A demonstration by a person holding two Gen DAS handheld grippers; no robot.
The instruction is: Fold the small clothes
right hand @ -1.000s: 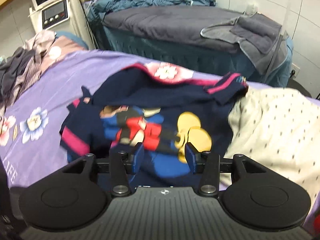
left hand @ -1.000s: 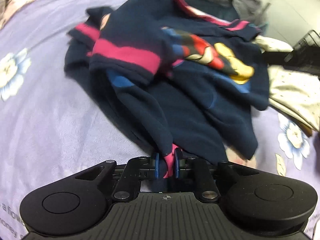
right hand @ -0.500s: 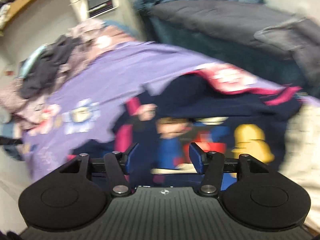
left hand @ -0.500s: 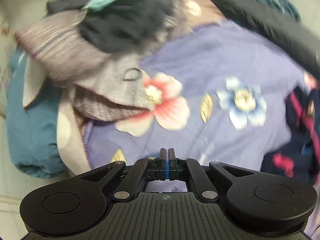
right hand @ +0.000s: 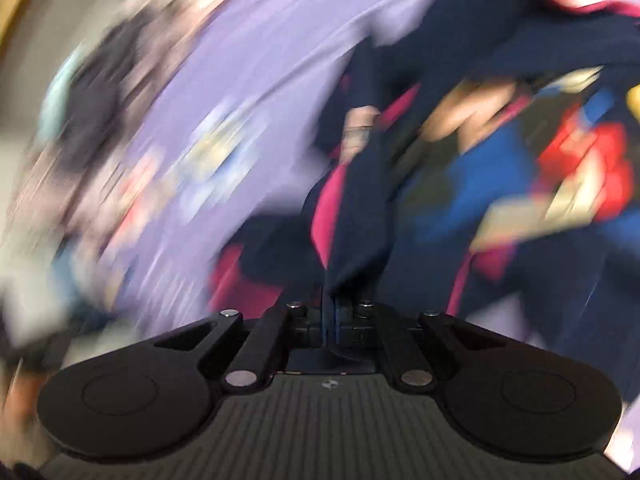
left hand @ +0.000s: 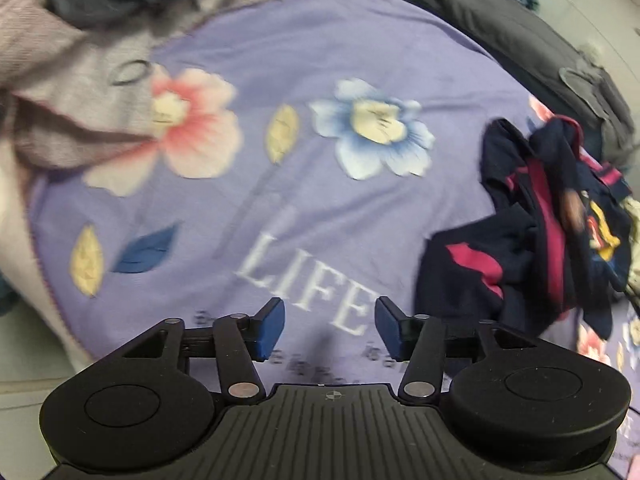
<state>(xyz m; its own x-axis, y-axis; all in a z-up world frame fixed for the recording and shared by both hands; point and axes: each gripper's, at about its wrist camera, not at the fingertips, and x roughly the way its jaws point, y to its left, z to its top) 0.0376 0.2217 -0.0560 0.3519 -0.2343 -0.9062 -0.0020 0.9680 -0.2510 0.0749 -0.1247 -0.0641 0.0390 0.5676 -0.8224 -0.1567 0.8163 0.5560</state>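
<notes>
A small navy shirt [left hand: 532,236] with pink stripes and a cartoon print lies crumpled on the purple flowered bedspread [left hand: 320,160], at the right of the left wrist view. My left gripper [left hand: 328,326] is open and empty, over the bedspread's "LIFE" lettering, left of the shirt. In the blurred right wrist view, my right gripper [right hand: 334,316] is shut on a navy fold of the shirt [right hand: 360,208], which stretches up and away from the jaws.
A heap of grey, striped and dark clothes [left hand: 80,20] sits at the bedspread's far left. A dark grey bed [left hand: 500,20] lies behind. A cream spotted cloth [left hand: 634,240] shows at the right edge.
My left gripper let go of the shirt's edge, swung left and opened. My right gripper moved in and shut on a fold of the shirt; it is moving fast.
</notes>
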